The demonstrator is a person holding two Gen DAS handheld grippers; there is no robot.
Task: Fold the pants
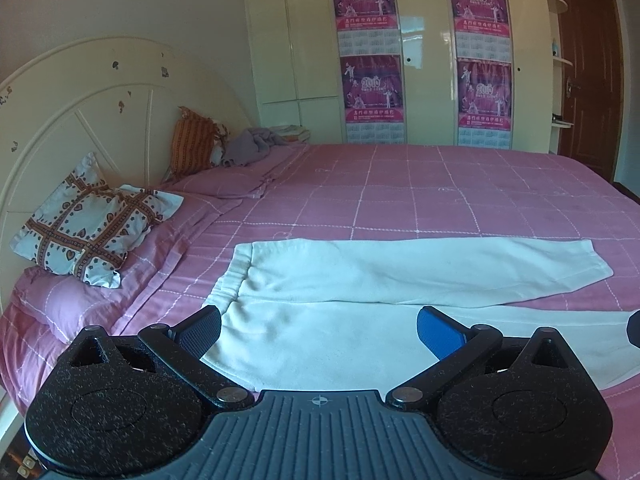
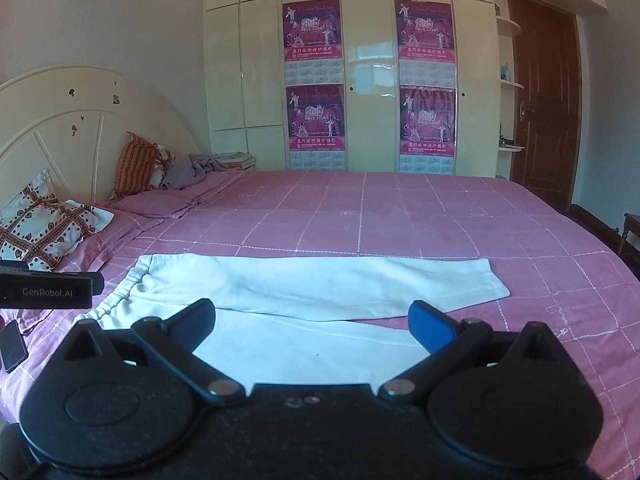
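You are working over a bed [image 1: 420,192] dressed in a pink checked sheet, with a cream arched headboard [image 1: 100,92] off to the left and a pale wardrobe [image 1: 424,52] hung with magenta calendar posters [image 1: 366,0] behind it. Through your left wrist camera, the left gripper [image 1: 319,326] has its jaws spread wide with nothing between them, and the white pants [image 1: 320,276] lie flat on the sheet straight ahead of and beneath the gap, waistband out past the left jaw, legs running away beyond the right jaw, the far leg ending in a hem well to the right. A patterned heart-print pillow [image 1: 88,228] sits far off the left jaw near the headboard, with an orange striped cushion [image 1: 194,142] and a crumpled grey garment [image 1: 252,144] farther back. Through your right wrist camera, the right gripper [image 2: 313,322] is likewise wide open and holding nothing, hovering over the near leg of the white pants [image 2: 320,284], whose gathered waistband lies just beyond the left jaw. The other gripper's body, marked GenRobot.AI, pokes in at the left edge, and a dark phone [image 2: 13,345] lies on the sheet below it. A brown door [image 2: 546,100] stands at the far right.
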